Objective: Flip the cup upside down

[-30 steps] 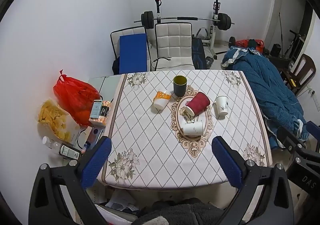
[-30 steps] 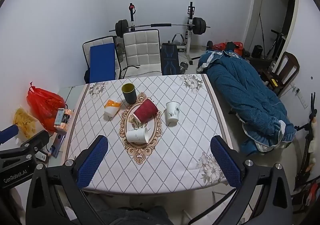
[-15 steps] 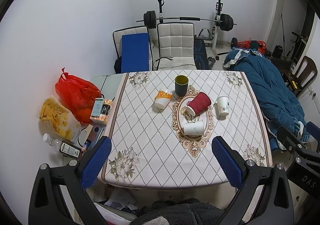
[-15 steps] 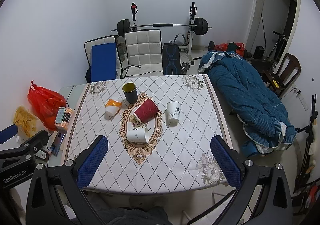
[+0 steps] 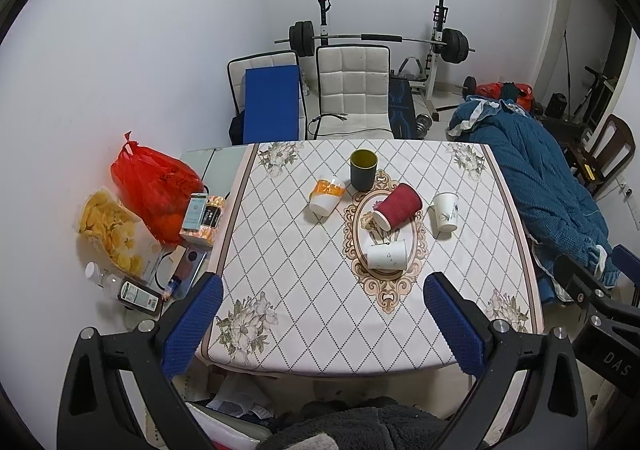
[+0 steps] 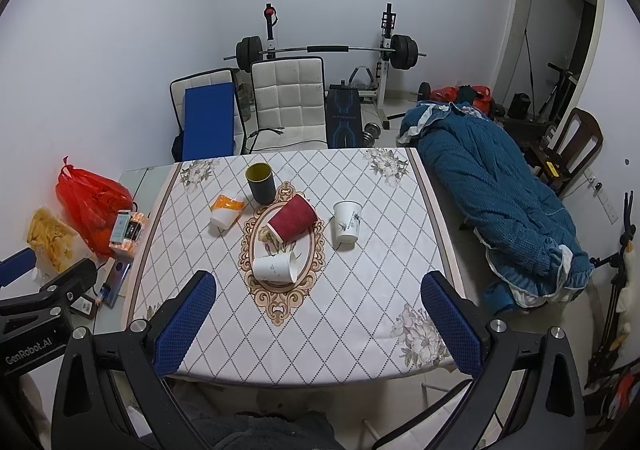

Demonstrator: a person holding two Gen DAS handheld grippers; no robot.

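Observation:
Several cups sit on the patterned table (image 5: 304, 290) (image 6: 360, 314). A dark cup (image 5: 363, 170) (image 6: 261, 183) and a white paper cup (image 5: 445, 211) (image 6: 347, 221) stand upright. A red ribbed cup (image 5: 398, 206) (image 6: 293, 218), a white cup (image 5: 386, 255) (image 6: 276, 268) and an orange-and-white cup (image 5: 327, 196) (image 6: 226, 211) lie on their sides. My left gripper (image 5: 322, 324) and my right gripper (image 6: 318, 320) are both open and empty, held above the table's near edge, well short of the cups.
A red bag (image 5: 156, 186), snacks and bottles lie on the floor to the left. White chairs (image 5: 352, 90) and a barbell rack (image 5: 380, 38) stand behind the table. A blue quilt (image 6: 500, 190) lies to the right.
Both views have shifted slightly; the table and cups sit a little lower in view. The cups have not moved and both grippers stay open.

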